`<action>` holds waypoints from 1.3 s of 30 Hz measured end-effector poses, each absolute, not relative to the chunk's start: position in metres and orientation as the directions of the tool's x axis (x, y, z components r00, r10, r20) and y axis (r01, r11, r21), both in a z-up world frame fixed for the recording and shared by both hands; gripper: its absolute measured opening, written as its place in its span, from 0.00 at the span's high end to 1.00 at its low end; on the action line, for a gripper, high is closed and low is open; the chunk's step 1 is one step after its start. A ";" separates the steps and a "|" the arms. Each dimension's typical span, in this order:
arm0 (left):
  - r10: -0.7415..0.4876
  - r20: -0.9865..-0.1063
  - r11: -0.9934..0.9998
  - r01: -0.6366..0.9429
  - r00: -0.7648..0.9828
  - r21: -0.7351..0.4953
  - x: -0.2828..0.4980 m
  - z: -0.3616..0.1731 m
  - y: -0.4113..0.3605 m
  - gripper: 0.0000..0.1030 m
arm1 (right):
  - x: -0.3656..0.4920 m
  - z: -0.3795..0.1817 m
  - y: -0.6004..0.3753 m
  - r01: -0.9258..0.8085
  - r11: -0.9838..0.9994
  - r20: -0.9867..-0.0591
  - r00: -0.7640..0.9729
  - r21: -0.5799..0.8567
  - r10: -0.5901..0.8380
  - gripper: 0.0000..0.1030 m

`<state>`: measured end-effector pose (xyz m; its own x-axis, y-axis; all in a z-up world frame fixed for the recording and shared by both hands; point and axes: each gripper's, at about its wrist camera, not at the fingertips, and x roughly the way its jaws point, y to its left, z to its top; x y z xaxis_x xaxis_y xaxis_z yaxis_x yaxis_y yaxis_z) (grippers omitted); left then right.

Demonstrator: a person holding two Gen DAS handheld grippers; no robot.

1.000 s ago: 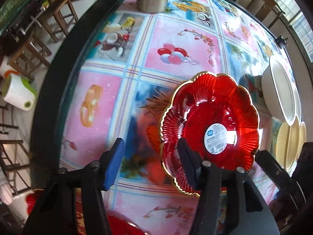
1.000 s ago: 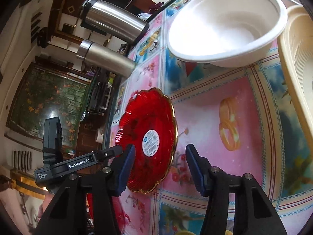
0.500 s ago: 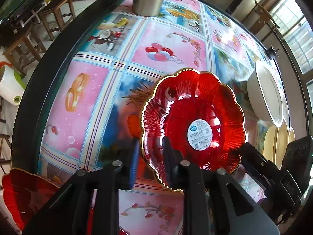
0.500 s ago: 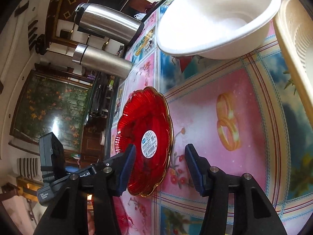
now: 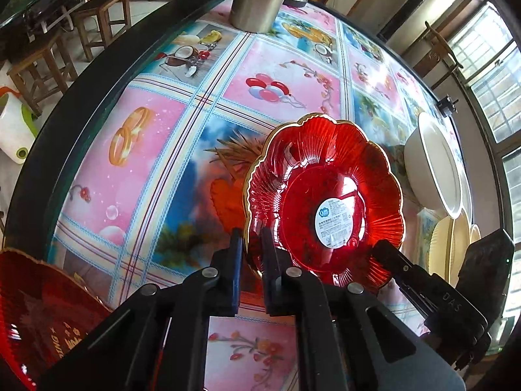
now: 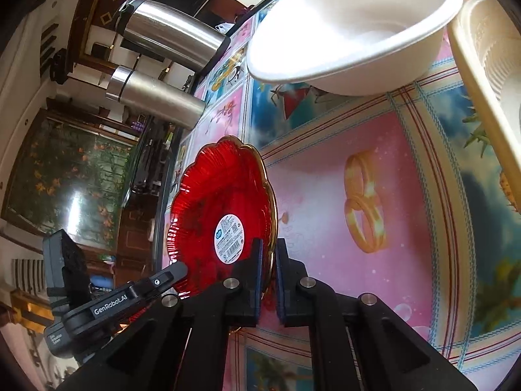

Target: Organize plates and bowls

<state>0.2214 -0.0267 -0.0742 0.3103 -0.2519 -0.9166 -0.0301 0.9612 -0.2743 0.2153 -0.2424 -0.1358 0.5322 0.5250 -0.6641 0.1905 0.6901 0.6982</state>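
Now, near to far:
Left gripper [image 5: 251, 251]: jaws nearly closed, pinching the gold rim of the red plate [image 5: 329, 202] at its near-left edge.
Right gripper [image 6: 268, 257]: jaws likewise narrowed onto the same plate's rim [image 6: 273, 215], at the opposite side; its finger shows in the left view at the plate's lower right.
Red plate: scalloped, translucent, white sticker [image 6: 229, 239] at centre; held by both grippers over the tablecloth [image 5: 156, 150]. Whether it touches the cloth, cannot tell.
Second red plate [image 5: 39, 309]: lower-left corner of the left view, partly cut off.
White bowl [image 6: 351, 26]: on the table beyond the red plate, apart from it.
Cream plates [image 5: 456, 244]: stacked just beside the bowl.
Steel flasks [image 6: 156, 97]: two, at the table's far edge.
Stools [image 5: 42, 65]: on the floor beyond the table.
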 end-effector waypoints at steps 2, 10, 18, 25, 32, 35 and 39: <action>-0.257 -0.911 0.958 -0.037 0.323 -0.283 0.218 -0.074 -0.026 0.93 | 0.215 -0.135 -0.242 0.191 0.698 -0.669 0.537 0.690 0.514 0.95; -0.274 -0.870 0.945 -0.052 0.409 -0.322 0.187 -0.059 -0.020 0.94 | 0.204 -0.128 -0.241 0.160 0.722 -0.663 0.563 0.673 0.494 0.95; -0.303 -0.795 0.926 -0.035 0.525 -0.377 0.133 -0.031 -0.006 0.92 | 0.164 -0.087 -0.228 -0.029 0.772 -0.531 0.709 0.635 0.464 0.95; -0.252 -0.738 0.942 -0.018 0.626 -0.336 0.080 -0.010 0.011 0.92 | 0.111 -0.066 -0.200 -0.173 0.811 -0.415 0.788 0.559 0.455 0.94; -0.202 -0.718 0.956 -0.027 0.666 -0.293 0.033 -0.007 0.044 0.92 | 0.065 -0.064 -0.165 -0.238 0.786 -0.368 0.781 0.571 0.504 0.94; -0.153 -0.723 0.962 -0.067 0.673 -0.266 0.021 -0.009 0.065 0.91 | 0.058 -0.062 -0.139 -0.276 0.785 -0.380 0.755 0.555 0.534 0.94; -0.110 -0.733 0.955 -0.133 0.671 -0.265 0.015 -0.017 0.095 0.91 | 0.058 -0.063 -0.097 -0.317 0.793 -0.424 0.710 0.520 0.562 0.93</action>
<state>0.0147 0.0946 -0.0172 0.6712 -0.1097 -0.7331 -0.1327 0.9552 -0.2645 0.0580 -0.0969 -0.0631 0.7098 0.5622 -0.4244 -0.3171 0.7930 0.5202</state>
